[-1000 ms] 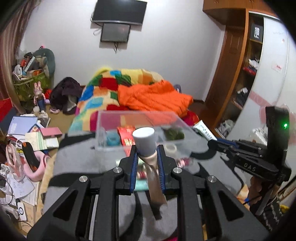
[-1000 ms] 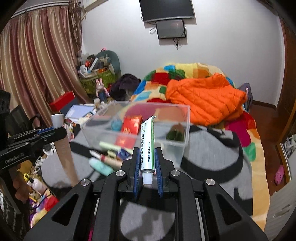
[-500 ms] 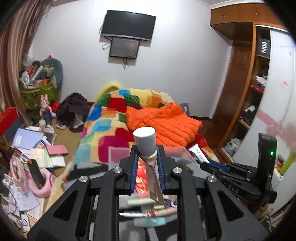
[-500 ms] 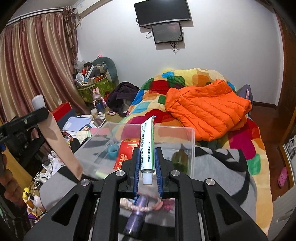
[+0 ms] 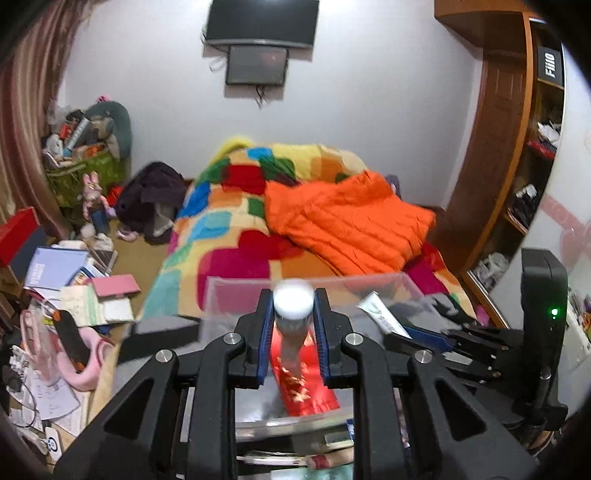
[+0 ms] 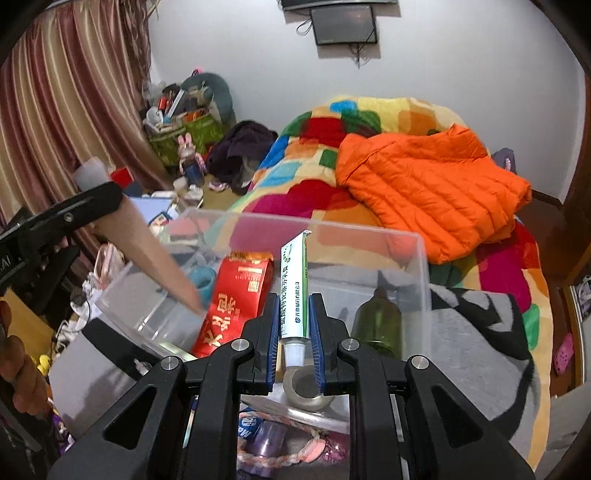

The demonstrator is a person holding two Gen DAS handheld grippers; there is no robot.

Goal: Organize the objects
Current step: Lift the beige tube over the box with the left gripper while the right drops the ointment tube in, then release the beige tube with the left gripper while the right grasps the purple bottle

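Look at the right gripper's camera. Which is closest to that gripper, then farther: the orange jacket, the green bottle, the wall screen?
1. Green bottle: inside the clear box, just right of the right gripper.
2. Orange jacket: on the bed beyond the box.
3. Wall screen: top, on the far wall.
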